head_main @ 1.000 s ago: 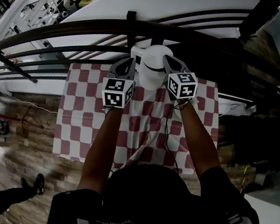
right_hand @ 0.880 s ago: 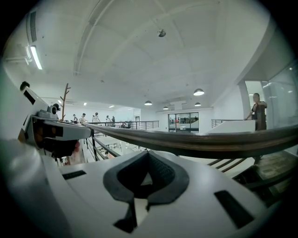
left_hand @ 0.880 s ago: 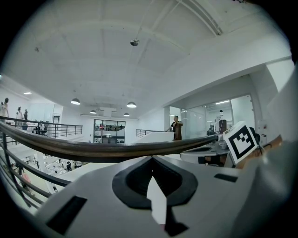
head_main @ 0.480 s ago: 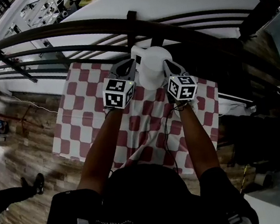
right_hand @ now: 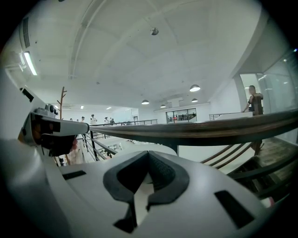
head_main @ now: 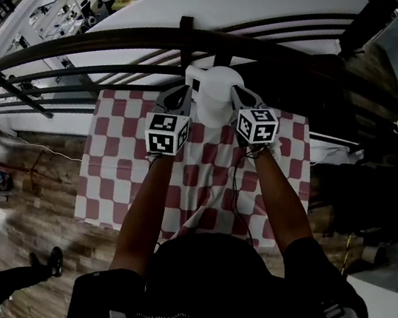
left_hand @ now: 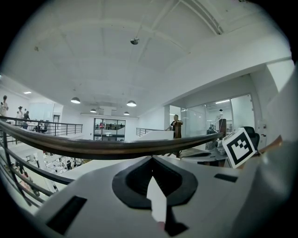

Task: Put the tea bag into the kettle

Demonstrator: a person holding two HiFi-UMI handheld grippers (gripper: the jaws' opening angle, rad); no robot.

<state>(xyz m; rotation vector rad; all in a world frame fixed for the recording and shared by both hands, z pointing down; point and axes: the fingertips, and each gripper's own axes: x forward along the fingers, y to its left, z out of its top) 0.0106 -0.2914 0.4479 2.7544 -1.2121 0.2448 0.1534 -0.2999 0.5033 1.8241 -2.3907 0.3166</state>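
A white kettle (head_main: pixel 216 93) stands at the far edge of the red-and-white checked tablecloth (head_main: pixel 122 170). My left gripper (head_main: pixel 181 91) sits against the kettle's left side and my right gripper (head_main: pixel 237 91) against its right side. In the left gripper view the left gripper (left_hand: pixel 152 161) has its jaws together, with only a thin pale slit between them. The right gripper (right_hand: pixel 149 156) looks the same in its own view. No tea bag shows in any view. Each gripper view catches the other gripper's body, the marker cube (left_hand: pixel 240 147) and the grey housing (right_hand: pixel 49 130).
A dark curved railing (head_main: pixel 186 33) runs just behind the kettle, with a drop to a lower floor beyond. A black cable (head_main: pixel 238 186) lies across the cloth between my arms. Someone's leg and shoe (head_main: pixel 47 262) are on the wooden floor at the left.
The right gripper's marker cube has rolled a little and edged toward the kettle. A dark band seen on the kettle a second ago no longer shows. The left gripper has stayed put.
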